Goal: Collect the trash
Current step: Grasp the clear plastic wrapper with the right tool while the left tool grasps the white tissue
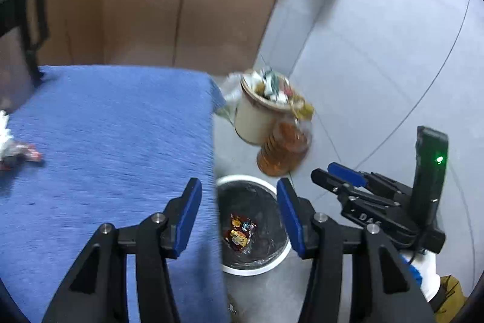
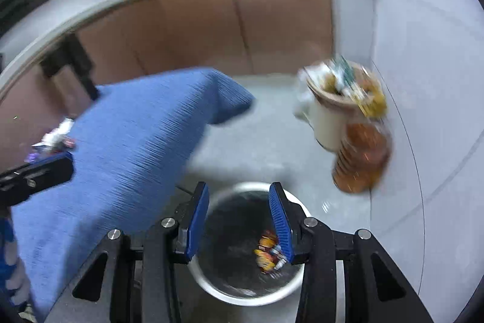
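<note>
Right tool point(image 2: 239, 220) over white bin point(image 2: 211, 289), blue pads point(image 2: 198, 223) spread apart, nothing between them. Colourful wrappers point(image 2: 267, 252) at bottom of dark-lined bin. Blue-cloth bench point(image 2: 136, 141) to left of bin; crumpled wrappers point(image 2: 56, 138) near its far left edge. Left tool point(image 2: 36, 174) just entering at left edge, state unclear. On floor point(image 2: 260, 141) beyond bin: overfilled cream bin point(image 2: 329, 123), touching orange bottle point(image 2: 361, 159). Brown cabinet point(image 2: 211, 29) behind.
</note>
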`<state>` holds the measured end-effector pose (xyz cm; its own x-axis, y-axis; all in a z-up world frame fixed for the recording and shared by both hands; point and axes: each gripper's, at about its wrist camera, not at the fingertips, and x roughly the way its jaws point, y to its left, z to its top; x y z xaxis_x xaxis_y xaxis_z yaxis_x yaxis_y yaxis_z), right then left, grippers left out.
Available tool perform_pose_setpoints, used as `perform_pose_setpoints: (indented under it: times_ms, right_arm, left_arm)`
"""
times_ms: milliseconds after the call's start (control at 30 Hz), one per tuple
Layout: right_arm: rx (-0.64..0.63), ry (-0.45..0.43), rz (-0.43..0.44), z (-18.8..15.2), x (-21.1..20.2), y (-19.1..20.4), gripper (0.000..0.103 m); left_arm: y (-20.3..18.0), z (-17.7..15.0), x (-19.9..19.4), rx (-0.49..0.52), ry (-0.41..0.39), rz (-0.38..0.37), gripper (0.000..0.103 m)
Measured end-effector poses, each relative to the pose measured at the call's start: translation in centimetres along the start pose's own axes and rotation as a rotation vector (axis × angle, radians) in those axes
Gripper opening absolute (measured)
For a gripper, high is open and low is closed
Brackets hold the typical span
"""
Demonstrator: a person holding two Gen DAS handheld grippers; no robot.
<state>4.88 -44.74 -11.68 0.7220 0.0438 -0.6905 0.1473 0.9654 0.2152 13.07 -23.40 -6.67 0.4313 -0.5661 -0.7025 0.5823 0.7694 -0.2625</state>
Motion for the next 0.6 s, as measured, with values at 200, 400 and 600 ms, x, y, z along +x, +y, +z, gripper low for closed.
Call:
perform_pose_setpoints:
  times_ms: [200, 400, 600]
  right_arm:
    - [-0.142, -0.040, 0.122, 3.9, -1.8, 9.0, 0.044]
    - [-0.295, 0.005, 0.225, 6.7, 1.3, 18.7, 0.048]
    - [-0.436, 0.124, 0.320, 6.9, 8.3, 27.4, 0.052]
  left_arm:
    - [7.2, -0.8, -6.8, -0.049, -0.107, 0.092, 0.050]
    - [17.6, -2.6, -12.0, -0.131, -0.182, 0.293, 0.054]
    - [26.7, -4.5, -13.0, -0.189, -0.164, 0.495, 0.054]
